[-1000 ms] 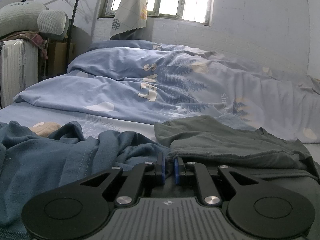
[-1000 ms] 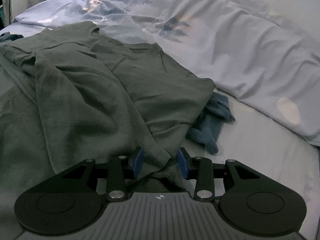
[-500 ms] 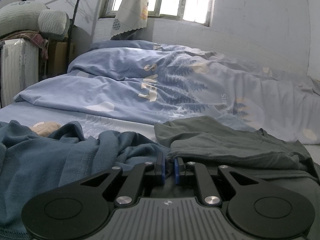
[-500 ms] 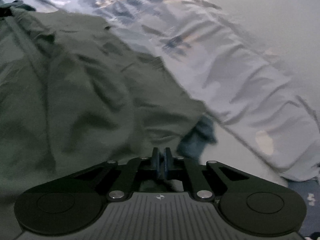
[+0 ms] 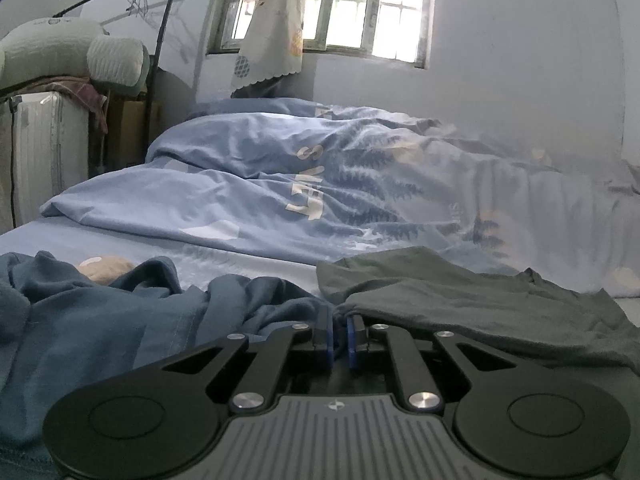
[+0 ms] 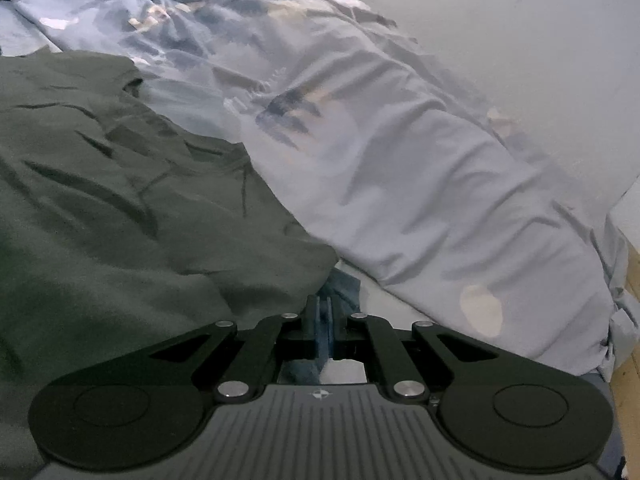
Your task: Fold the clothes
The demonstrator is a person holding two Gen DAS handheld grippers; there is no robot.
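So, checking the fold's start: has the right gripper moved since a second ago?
Yes. The right gripper shifted right, toward the duvet; the green shirt now sits further left.

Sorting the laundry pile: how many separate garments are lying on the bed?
2, maybe more hidden. A grey-green T-shirt lies at the right, near the duvet. A blue garment is bunched on the left; blue fabric also peeks from under the T-shirt's edge.
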